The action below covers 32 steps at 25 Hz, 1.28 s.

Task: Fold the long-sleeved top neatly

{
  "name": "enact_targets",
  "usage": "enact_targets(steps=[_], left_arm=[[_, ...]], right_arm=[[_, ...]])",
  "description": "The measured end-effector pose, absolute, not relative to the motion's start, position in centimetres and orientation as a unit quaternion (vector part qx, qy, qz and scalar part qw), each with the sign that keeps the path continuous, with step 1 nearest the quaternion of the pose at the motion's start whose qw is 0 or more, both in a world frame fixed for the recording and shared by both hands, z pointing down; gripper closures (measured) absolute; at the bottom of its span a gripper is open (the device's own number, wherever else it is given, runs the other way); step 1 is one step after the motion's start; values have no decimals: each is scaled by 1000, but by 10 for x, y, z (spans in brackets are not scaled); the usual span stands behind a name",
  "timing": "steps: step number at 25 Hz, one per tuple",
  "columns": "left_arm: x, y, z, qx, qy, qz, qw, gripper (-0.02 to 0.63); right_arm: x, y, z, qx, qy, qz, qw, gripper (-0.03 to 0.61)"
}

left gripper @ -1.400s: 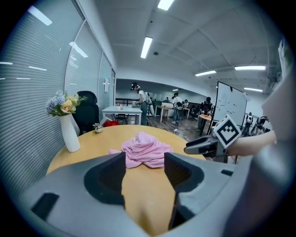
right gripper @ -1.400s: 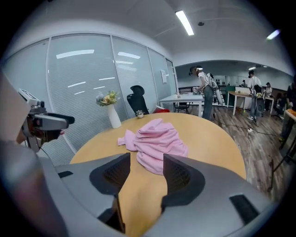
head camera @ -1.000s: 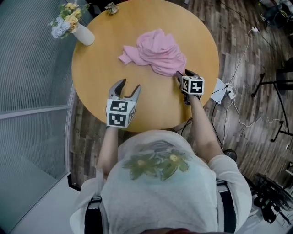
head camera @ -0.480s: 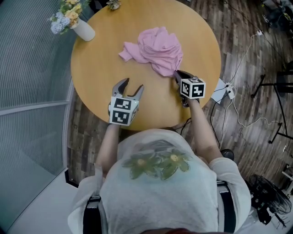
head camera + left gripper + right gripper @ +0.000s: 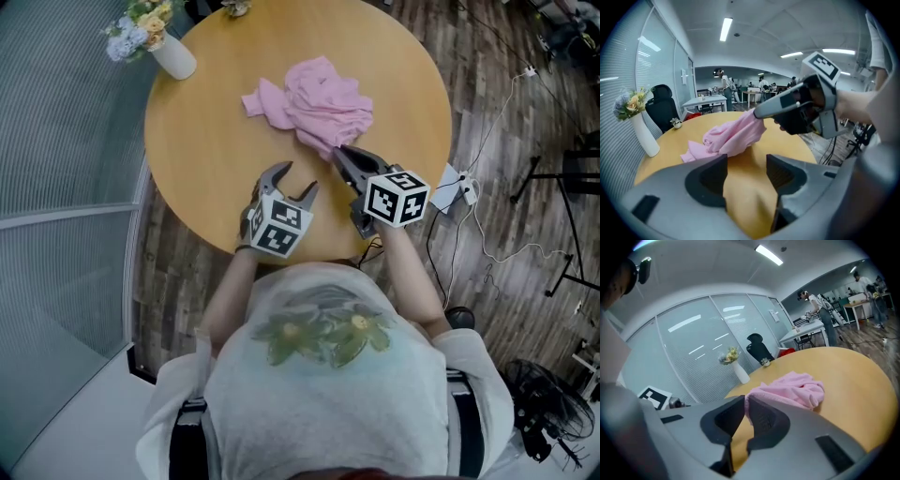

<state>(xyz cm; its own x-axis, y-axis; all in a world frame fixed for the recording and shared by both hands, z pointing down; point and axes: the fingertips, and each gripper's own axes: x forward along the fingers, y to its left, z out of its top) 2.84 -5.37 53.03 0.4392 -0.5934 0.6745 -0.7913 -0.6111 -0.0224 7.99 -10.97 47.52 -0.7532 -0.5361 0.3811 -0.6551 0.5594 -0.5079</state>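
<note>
The pink long-sleeved top [image 5: 317, 98] lies crumpled on the far half of the round wooden table [image 5: 206, 150]. My right gripper [image 5: 338, 154] is shut on the top's near edge and holds that edge raised above the table. The right gripper view shows pink cloth [image 5: 790, 388] running from between the closed jaws [image 5: 745, 405] out to the heap. My left gripper [image 5: 296, 180] is open and empty over bare wood, just left of the right one. In the left gripper view its jaws [image 5: 746, 169] frame the table, and the top [image 5: 733, 136] hangs from the right gripper [image 5: 757, 112].
A white vase of flowers [image 5: 171, 54] stands at the table's far left edge, with a small ornament [image 5: 234, 7] at the far edge. Cables and a power strip [image 5: 464, 187] lie on the wooden floor to the right. A glass wall runs along the left.
The right gripper has shut on the top's near edge and risen toward me, drawing the cloth with it. The left gripper has moved right, closer to the right one.
</note>
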Motion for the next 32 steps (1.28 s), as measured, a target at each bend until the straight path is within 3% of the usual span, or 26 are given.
enact_targets(steps=[5,11,12,14,20,24,28,32], left_arm=[[31,-71,540,825,-412,382,58,370],[26,-100,534,823,-426,374,27,383],[23,-102,531,825,-426,370,25,414],[19,-105,522,832,-428,349,40,597],[9,-112,489,844,-439,282,121,598],[-7,-131,470,837,-463,248,151,597],[-23,-152,448,830,-486,231,149,597],[-30,-162,431,826,-495,232,134,598]], right_arm=[[67,-102,434,321,-897,298,61,535],[63,-101,398,305,-908,285,28,535],[64,-102,395,307,-910,279,27,535],[70,-105,389,317,-912,259,33,535],[85,-114,398,344,-907,233,64,530],[89,-111,403,335,-908,244,68,481],[97,-106,407,337,-907,241,73,471],[102,-95,434,340,-904,218,140,427]])
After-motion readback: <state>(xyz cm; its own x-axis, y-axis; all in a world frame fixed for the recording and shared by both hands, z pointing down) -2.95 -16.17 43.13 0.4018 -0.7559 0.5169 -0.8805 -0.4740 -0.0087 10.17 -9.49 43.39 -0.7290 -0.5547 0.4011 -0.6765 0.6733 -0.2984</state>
